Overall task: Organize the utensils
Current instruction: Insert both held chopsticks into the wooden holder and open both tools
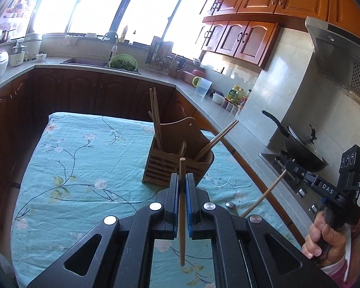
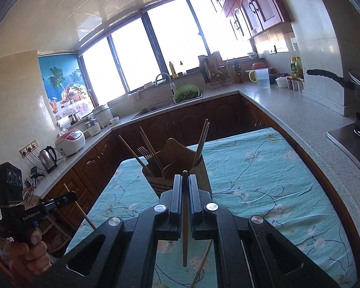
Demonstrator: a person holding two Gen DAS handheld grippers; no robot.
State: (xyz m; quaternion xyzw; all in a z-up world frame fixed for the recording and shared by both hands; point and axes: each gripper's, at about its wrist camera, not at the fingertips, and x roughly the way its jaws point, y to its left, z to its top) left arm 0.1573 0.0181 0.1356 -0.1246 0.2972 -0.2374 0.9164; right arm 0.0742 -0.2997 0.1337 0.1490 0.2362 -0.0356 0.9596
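Left tongs (image 1: 182, 184) gripping chopstick (image 1: 182, 216), wooden holder (image 1: 180, 158) beyond

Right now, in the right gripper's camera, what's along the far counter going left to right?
Kettle → white and red rice cooker → sink faucet → green colander → clear jug with the green handle → black pan handle.

A green colander (image 1: 123, 63) of greens sits by the sink (image 1: 84, 61); a black wok (image 1: 302, 148) on the stove; a steel kettle (image 2: 48, 159) beside a rice cooker (image 2: 70, 142).
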